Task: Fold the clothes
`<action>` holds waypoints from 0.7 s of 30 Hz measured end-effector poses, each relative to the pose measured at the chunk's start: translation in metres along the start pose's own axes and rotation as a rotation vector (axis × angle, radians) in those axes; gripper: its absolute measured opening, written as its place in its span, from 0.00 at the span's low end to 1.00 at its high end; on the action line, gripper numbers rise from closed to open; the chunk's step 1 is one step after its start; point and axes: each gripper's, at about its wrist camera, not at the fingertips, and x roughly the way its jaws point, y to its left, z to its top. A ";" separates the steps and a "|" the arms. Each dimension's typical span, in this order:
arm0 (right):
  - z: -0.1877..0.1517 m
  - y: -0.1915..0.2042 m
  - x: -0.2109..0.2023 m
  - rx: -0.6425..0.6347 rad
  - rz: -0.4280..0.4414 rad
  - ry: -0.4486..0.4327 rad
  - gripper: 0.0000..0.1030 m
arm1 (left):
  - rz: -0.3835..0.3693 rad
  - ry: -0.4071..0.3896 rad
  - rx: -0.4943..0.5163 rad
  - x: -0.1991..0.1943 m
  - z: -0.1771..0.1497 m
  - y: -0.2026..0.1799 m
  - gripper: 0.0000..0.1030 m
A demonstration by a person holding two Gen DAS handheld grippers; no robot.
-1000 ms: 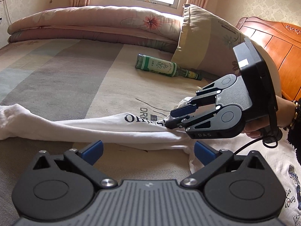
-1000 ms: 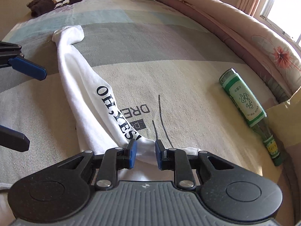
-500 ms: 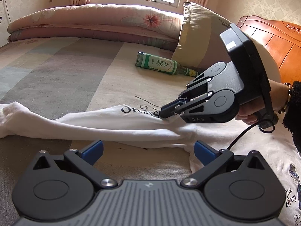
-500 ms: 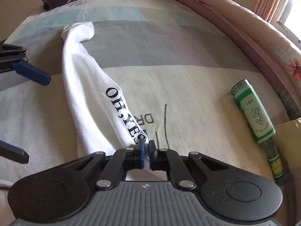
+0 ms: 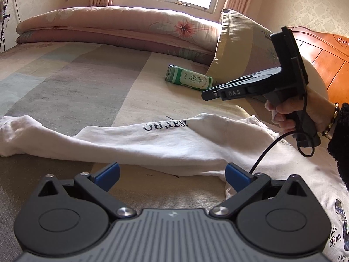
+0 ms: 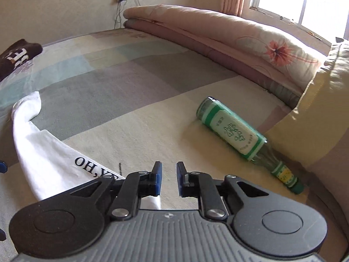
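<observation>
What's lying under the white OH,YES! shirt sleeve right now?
The white shirt sleeve lies flat on the striped bedsheet. A thin dark line on the sheet runs beneath its edge. Whatever else the cloth covers cannot be seen.

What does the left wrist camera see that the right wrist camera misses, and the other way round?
Only the left wrist view shows the orange wooden headboard, the person's right hand holding the right gripper above the cloth, and the open left gripper. Only the right wrist view shows the dark brown folded garment with white letters and the right gripper's parted, empty fingers. Both show the white long-sleeved shirt printed OH,YES!, the green glass bottle and the pink folded quilt.
</observation>
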 end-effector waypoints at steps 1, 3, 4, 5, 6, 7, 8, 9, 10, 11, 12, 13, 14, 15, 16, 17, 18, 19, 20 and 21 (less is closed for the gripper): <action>-0.003 -0.005 -0.003 -0.001 -0.012 0.009 0.19 | -0.001 0.000 -0.002 0.000 0.000 0.001 0.99; -0.012 -0.011 -0.004 -0.018 -0.036 0.041 0.28 | -0.004 0.000 -0.005 0.000 0.000 0.001 0.99; -0.018 -0.013 -0.004 -0.029 -0.047 0.062 0.29 | -0.005 0.000 -0.005 0.000 0.001 0.001 0.99; -0.024 -0.014 -0.003 -0.048 -0.054 0.076 0.29 | -0.005 0.000 -0.005 0.000 0.001 0.001 0.99; -0.030 -0.015 -0.003 -0.068 -0.061 0.088 0.34 | -0.005 -0.001 -0.005 0.000 0.001 0.001 0.99; -0.036 -0.015 -0.002 -0.089 -0.067 0.100 0.37 | -0.005 -0.001 -0.006 0.000 0.001 0.001 0.99; -0.042 -0.016 -0.002 -0.110 -0.073 0.112 0.45 | -0.005 0.001 -0.005 0.000 0.001 0.001 0.99; -0.048 -0.016 -0.001 -0.131 -0.080 0.124 0.51 | -0.005 0.002 -0.003 0.001 0.000 0.000 0.99; -0.052 -0.016 -0.001 -0.152 -0.079 0.133 0.52 | -0.004 0.004 -0.002 0.001 0.000 0.000 0.99; -0.056 -0.016 0.000 -0.173 -0.076 0.141 0.53 | -0.003 0.005 0.000 0.002 0.000 -0.001 0.99; -0.059 -0.015 0.002 -0.192 -0.075 0.148 0.53 | -0.003 0.008 0.002 0.003 -0.001 -0.002 0.99; -0.062 -0.014 0.004 -0.210 -0.076 0.154 0.53 | -0.004 0.010 0.005 0.003 -0.001 -0.003 0.99; -0.063 -0.014 0.005 -0.214 -0.070 0.155 0.53 | -0.004 0.012 0.008 0.004 -0.001 -0.004 0.99; -0.063 -0.016 0.005 -0.214 -0.062 0.154 0.53 | -0.004 0.015 0.012 0.005 -0.001 -0.005 0.99; -0.063 -0.017 0.006 -0.213 -0.053 0.153 0.53 | -0.004 0.018 0.015 0.006 -0.001 -0.006 0.99; -0.063 -0.018 0.007 -0.213 -0.045 0.152 0.52 | -0.004 0.021 0.019 0.007 -0.001 -0.007 0.99; -0.062 -0.021 0.008 -0.198 -0.028 0.158 0.51 | -0.006 0.024 0.023 0.008 -0.002 -0.008 0.99; -0.061 -0.023 0.009 -0.176 -0.002 0.166 0.48 | -0.006 0.027 0.026 0.009 -0.002 -0.008 0.99; -0.060 -0.024 0.009 -0.153 0.025 0.173 0.30 | -0.005 0.029 0.029 0.009 -0.002 -0.009 0.99; -0.059 -0.023 0.009 -0.150 0.038 0.176 0.05 | -0.004 0.031 0.032 0.010 -0.003 -0.010 0.99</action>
